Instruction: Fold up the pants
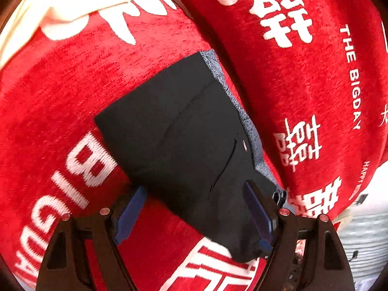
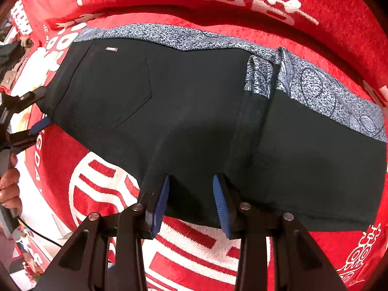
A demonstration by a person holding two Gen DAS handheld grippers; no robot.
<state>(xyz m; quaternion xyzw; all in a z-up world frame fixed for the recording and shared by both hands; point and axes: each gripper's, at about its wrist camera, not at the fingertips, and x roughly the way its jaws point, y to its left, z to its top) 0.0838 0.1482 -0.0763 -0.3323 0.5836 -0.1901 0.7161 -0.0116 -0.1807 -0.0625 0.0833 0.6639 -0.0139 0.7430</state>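
Note:
Dark pants with a blue-grey patterned side band lie folded on a red cloth. In the right wrist view the pants show a back pocket and the patterned band along the far edge. My left gripper is open, its blue pads on either side of the pants' near corner. It also shows at the left edge of the right wrist view. My right gripper is open with its blue pads astride the near edge of the pants.
The red cloth with white lettering covers the surface and a raised red cushion behind the pants. A cream fabric lies at the far left. A hand holds the left gripper's handle.

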